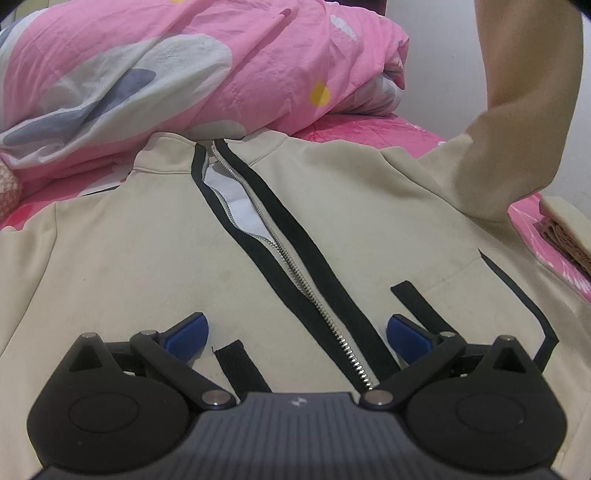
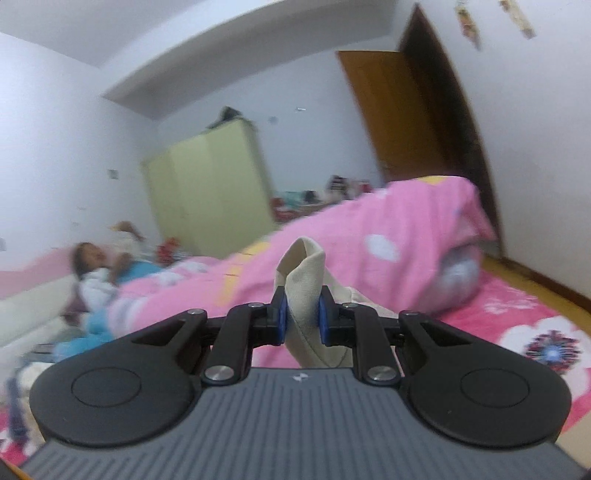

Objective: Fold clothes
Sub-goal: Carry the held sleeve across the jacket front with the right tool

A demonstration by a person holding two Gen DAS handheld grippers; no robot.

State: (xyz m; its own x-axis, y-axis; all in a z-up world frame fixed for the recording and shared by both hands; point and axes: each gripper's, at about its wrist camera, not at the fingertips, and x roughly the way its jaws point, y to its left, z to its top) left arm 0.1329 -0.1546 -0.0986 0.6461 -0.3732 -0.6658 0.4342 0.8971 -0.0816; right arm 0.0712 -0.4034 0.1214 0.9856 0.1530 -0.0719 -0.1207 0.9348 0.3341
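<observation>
While the beige zip jacket (image 1: 155, 254) lies front-up on the bed (image 1: 373, 127), a bunched pink quilt (image 1: 207, 66) crowds its collar. Left tongs (image 1: 297, 334) hover spread apart above its hem. Right tongs (image 2: 301, 317) are clamped on its lifted sleeve (image 2: 304, 280).

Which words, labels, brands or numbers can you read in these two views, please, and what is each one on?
No readable text in either view.
Small pale logo mark on the left tongs body: a symbol, no letters.
The same mark on the right tongs body: blurred.
Hanging papers on wall: too blurred to read.
Cream jacket: no label visible.
</observation>
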